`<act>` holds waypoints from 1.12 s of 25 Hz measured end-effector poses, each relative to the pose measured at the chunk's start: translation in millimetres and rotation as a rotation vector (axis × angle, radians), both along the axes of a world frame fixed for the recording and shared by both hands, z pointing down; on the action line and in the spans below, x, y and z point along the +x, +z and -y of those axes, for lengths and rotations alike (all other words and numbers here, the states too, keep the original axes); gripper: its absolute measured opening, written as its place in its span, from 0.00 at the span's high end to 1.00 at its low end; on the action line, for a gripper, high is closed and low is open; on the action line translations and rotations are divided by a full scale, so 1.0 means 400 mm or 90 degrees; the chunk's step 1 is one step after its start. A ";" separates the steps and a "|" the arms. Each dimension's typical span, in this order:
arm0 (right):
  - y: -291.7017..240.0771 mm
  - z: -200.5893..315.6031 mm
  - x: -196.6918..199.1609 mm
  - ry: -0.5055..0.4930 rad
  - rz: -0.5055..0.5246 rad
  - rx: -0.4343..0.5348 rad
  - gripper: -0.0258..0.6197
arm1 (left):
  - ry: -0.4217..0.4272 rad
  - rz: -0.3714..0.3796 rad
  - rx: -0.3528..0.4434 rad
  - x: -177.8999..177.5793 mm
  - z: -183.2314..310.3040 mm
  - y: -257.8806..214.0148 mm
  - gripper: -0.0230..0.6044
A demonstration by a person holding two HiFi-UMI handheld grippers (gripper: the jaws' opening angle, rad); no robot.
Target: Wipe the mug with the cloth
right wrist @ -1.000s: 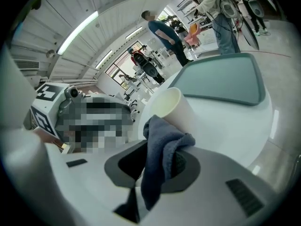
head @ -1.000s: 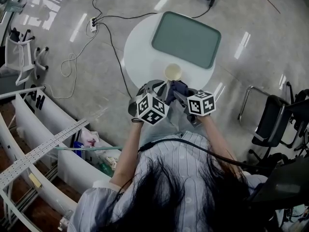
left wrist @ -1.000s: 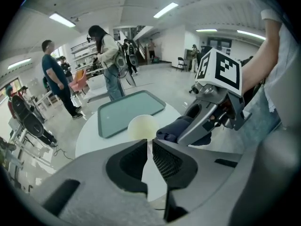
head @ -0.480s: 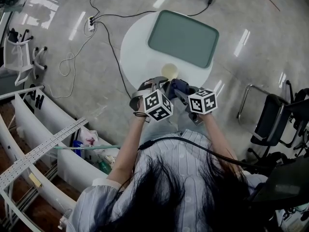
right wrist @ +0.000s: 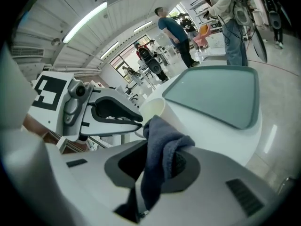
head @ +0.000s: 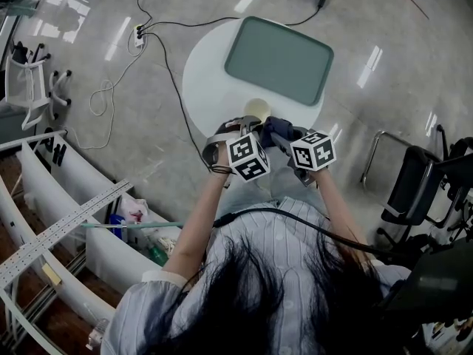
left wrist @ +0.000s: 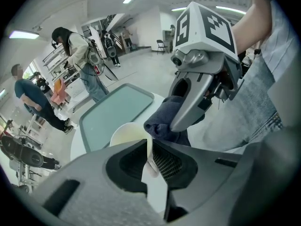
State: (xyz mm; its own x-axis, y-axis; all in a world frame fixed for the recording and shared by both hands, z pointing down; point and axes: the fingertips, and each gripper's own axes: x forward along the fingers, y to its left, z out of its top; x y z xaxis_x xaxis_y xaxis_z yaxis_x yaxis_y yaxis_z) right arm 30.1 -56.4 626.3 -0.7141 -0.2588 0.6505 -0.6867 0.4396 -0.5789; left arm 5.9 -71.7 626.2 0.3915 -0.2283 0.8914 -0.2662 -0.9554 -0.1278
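Observation:
A cream mug [head: 256, 110] is over the near edge of the round white table [head: 207, 72]. My left gripper [head: 250, 127] is shut on the mug's handle [left wrist: 150, 160], and the mug's mouth [left wrist: 126, 134] shows just beyond its jaws. My right gripper [head: 278, 134] is shut on a dark blue cloth [head: 280, 129]. In the left gripper view the cloth [left wrist: 165, 120] bunches against the mug's side under the right gripper's fingers [left wrist: 190, 102]. In the right gripper view the cloth [right wrist: 162, 147] hangs between the jaws and the mug [right wrist: 154, 110] lies tilted just beyond it.
A grey-green tray [head: 278, 58] lies on the table's far half. Cables and a power strip [head: 143, 35] run over the floor to the left. A black chair [head: 417, 187] stands at the right. White shelving [head: 66, 213] lines the left. People stand in the background [left wrist: 82, 55].
My left gripper has shifted right and forward, closer to the right gripper, with the mug still in it. The cloth stays at the mug's side.

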 end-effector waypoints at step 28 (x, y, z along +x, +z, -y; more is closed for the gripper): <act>0.003 0.056 0.024 -0.076 -0.051 0.036 0.84 | -0.025 0.085 0.010 0.026 0.027 0.013 0.93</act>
